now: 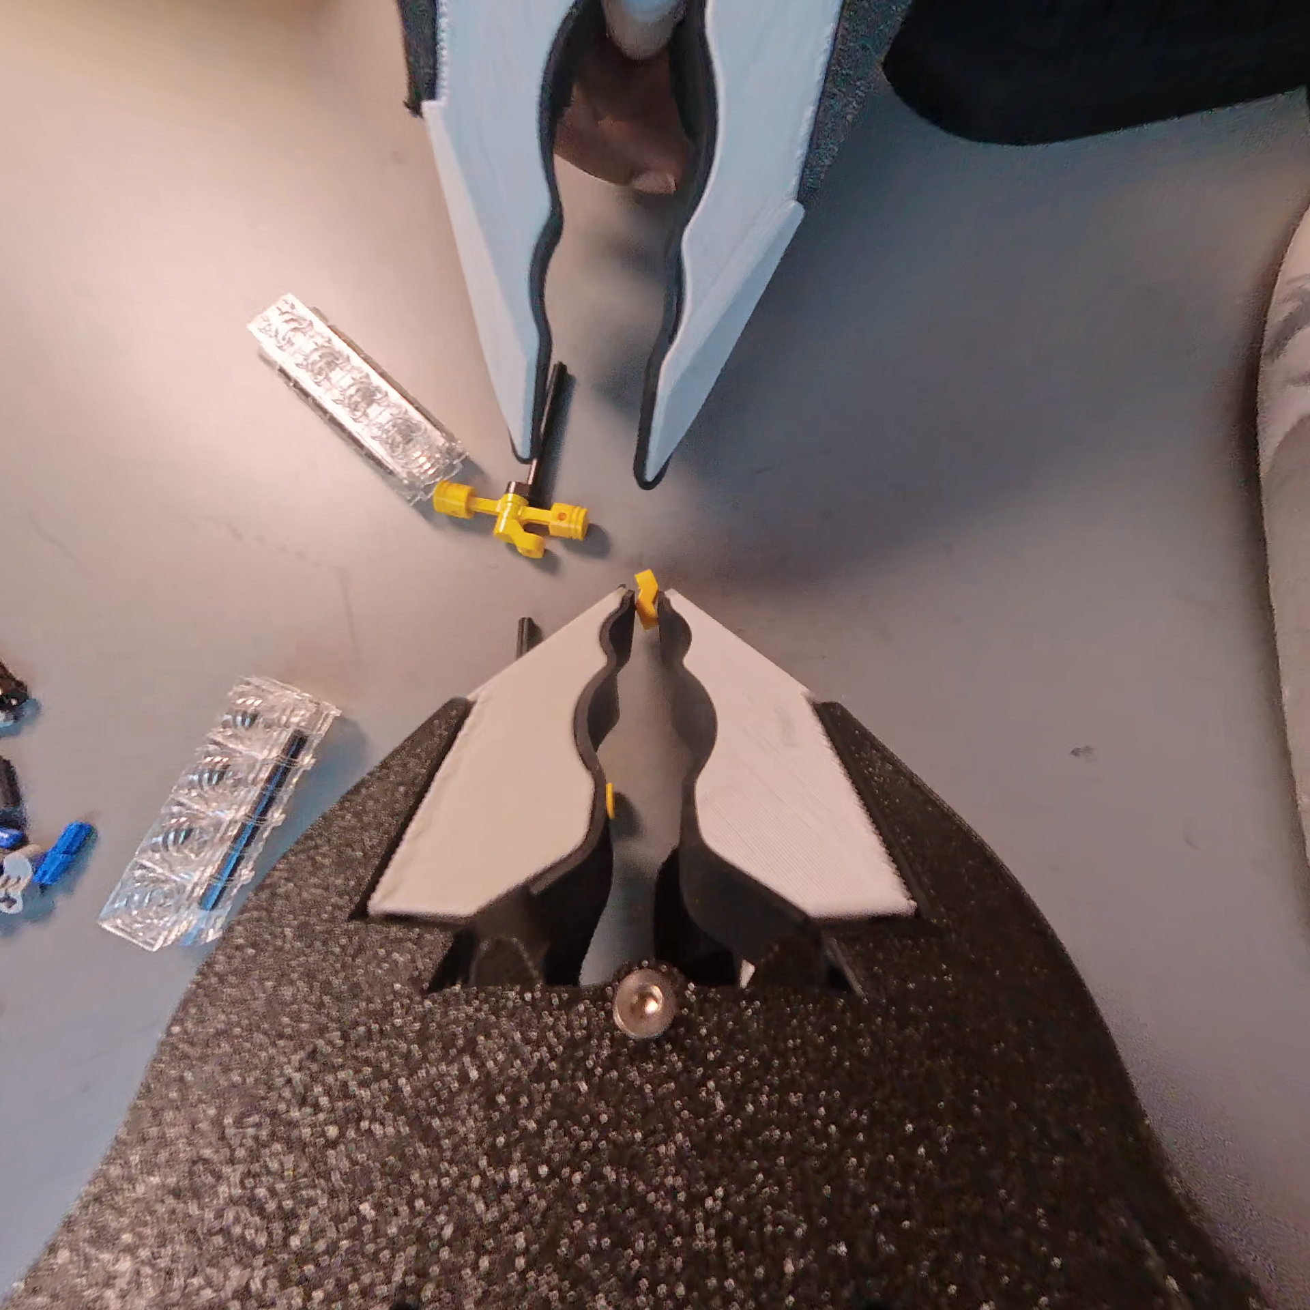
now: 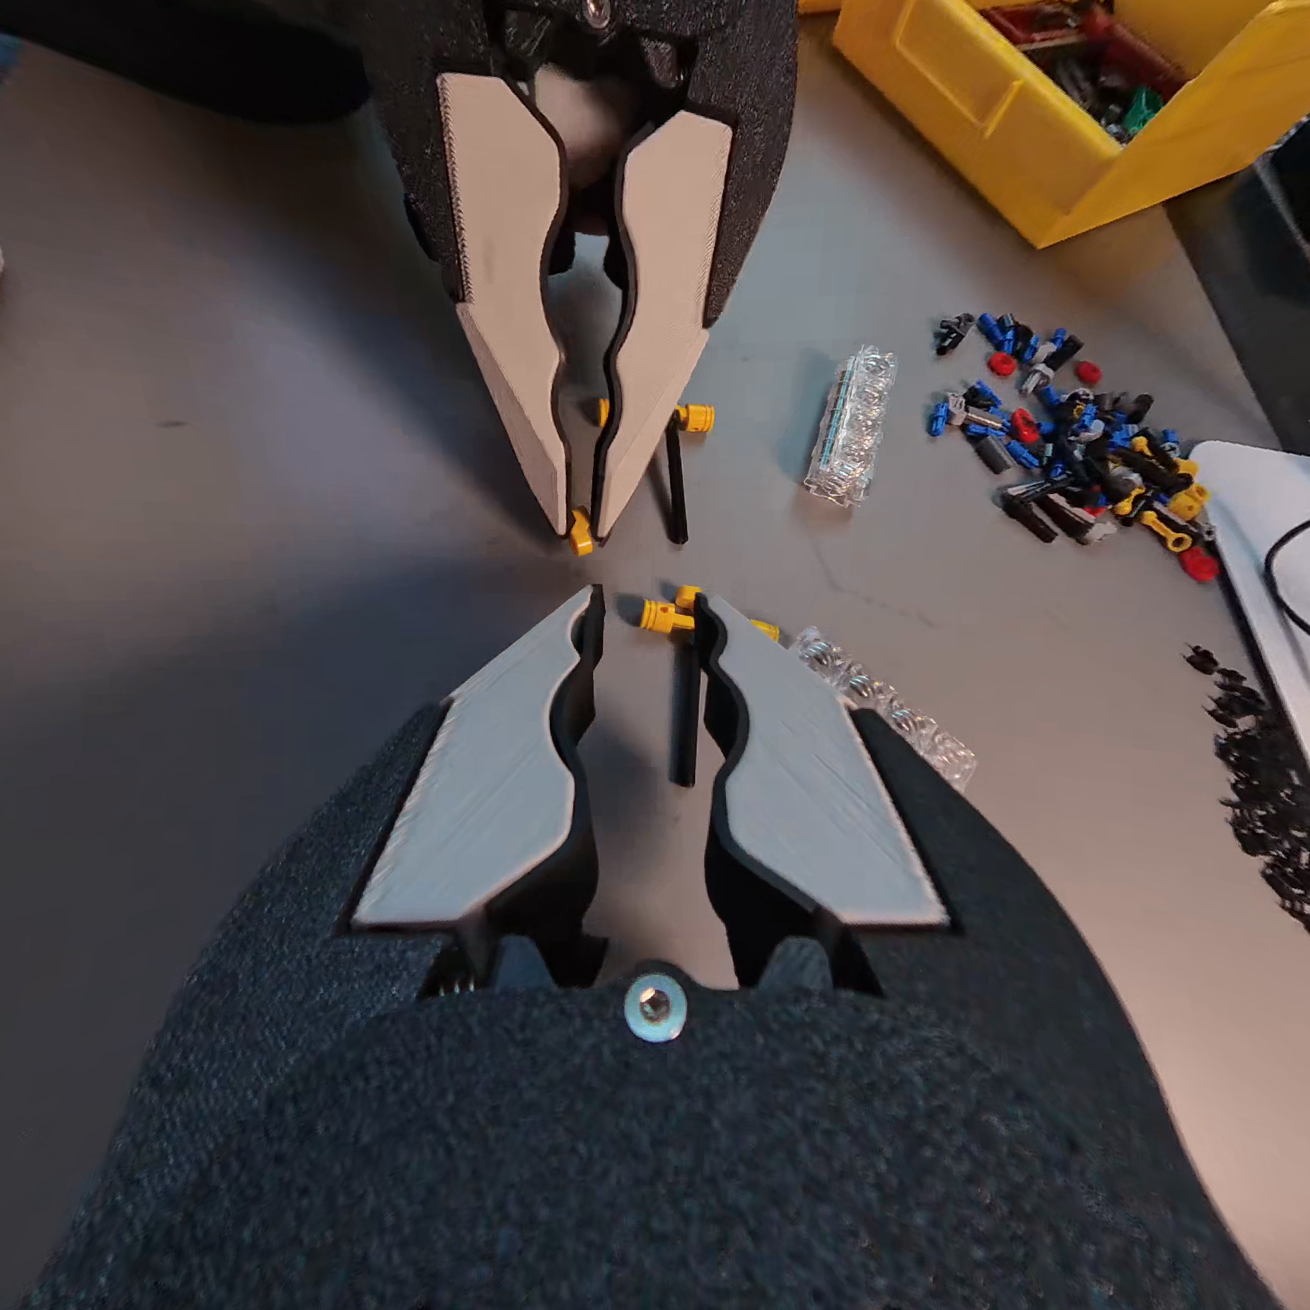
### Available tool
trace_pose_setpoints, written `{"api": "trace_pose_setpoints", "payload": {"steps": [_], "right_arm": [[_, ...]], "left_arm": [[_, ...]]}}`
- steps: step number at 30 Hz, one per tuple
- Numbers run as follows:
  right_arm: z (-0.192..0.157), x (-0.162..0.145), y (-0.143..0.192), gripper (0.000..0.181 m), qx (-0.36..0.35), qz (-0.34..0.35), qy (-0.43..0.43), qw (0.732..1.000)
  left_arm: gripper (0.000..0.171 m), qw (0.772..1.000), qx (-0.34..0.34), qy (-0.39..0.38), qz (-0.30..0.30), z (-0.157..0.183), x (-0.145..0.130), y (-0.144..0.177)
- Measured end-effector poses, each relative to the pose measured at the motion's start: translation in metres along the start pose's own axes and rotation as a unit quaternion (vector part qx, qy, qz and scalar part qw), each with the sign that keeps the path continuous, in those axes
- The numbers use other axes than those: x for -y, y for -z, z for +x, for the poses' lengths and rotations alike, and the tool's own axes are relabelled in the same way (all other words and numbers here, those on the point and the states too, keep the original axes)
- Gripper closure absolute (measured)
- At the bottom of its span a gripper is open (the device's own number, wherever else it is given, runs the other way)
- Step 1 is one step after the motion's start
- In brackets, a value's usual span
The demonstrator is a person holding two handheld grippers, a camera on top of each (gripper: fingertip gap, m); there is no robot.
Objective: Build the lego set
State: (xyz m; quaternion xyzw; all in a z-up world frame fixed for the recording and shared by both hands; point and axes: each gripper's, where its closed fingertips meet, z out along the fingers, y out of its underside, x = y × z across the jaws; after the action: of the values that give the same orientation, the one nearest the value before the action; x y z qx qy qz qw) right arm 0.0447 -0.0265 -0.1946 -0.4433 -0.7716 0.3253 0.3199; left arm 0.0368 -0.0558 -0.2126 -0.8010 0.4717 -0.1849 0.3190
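My left gripper (image 1: 645,602) is shut on a small yellow connector piece (image 1: 646,601), pinched at its fingertips just above the grey table. It also shows in the right wrist view (image 2: 583,530) with the yellow piece (image 2: 581,539). My right gripper (image 2: 648,599) is open and faces the left one tip to tip. A yellow piston assembly (image 2: 663,613) on a black axle (image 2: 684,709) lies between its fingers. In the left wrist view the right gripper (image 1: 585,468) stands over that assembly (image 1: 514,517). A second black axle (image 2: 677,489) with a yellow piston (image 2: 695,418) lies beside the left gripper.
Two clear studded bricks (image 1: 354,397) (image 1: 220,815) lie on the table (image 1: 992,638). A pile of small blue, black, red and yellow parts (image 2: 1084,439), a heap of black pins (image 2: 1262,765), a yellow bin (image 2: 1063,142) and a white object (image 2: 1255,510) stand to the right. There is about 4 cm between the tips of the two grippers. The white object (image 2: 1255,510) is about equally far from each gripper, around 30 cm.
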Motion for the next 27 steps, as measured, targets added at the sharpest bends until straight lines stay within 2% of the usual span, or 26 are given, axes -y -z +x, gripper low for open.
{"api": "trace_pose_setpoints", "payload": {"steps": [4, 8, 12, 16, 20, 23, 27], "right_arm": [[0.002, -0.012, -0.003, 0.157, -0.005, -0.032, 0.001, 0.999], [0.004, -0.014, 0.000, 0.156, -0.006, -0.031, -0.004, 0.999], [0.010, -0.020, 0.005, 0.156, -0.015, -0.036, -0.012, 0.999], [0.016, -0.027, 0.009, 0.156, -0.023, -0.046, -0.026, 0.998], [0.017, -0.038, 0.006, 0.158, -0.026, -0.074, -0.034, 0.996], [0.013, -0.036, 0.004, 0.168, -0.017, -0.074, -0.034, 0.997], [0.009, -0.035, 0.003, 0.177, -0.012, -0.075, -0.027, 0.997]], "left_arm": [[0.165, 1.000, -0.004, -0.003, -0.009, 0.005, -0.004, -0.005], [0.161, 1.000, 0.003, 0.001, -0.002, 0.001, -0.002, -0.003], [0.155, 0.999, 0.000, 0.007, 0.033, -0.002, 0.007, 0.008], [0.151, 0.997, 0.030, 0.020, 0.070, -0.022, 0.009, 0.026], [0.145, 0.998, 0.038, 0.024, 0.051, -0.032, -0.008, 0.024], [0.145, 0.999, 0.031, 0.028, 0.034, -0.031, -0.016, 0.015], [0.152, 0.999, 0.019, 0.026, 0.022, -0.028, -0.022, 0.010]]}}
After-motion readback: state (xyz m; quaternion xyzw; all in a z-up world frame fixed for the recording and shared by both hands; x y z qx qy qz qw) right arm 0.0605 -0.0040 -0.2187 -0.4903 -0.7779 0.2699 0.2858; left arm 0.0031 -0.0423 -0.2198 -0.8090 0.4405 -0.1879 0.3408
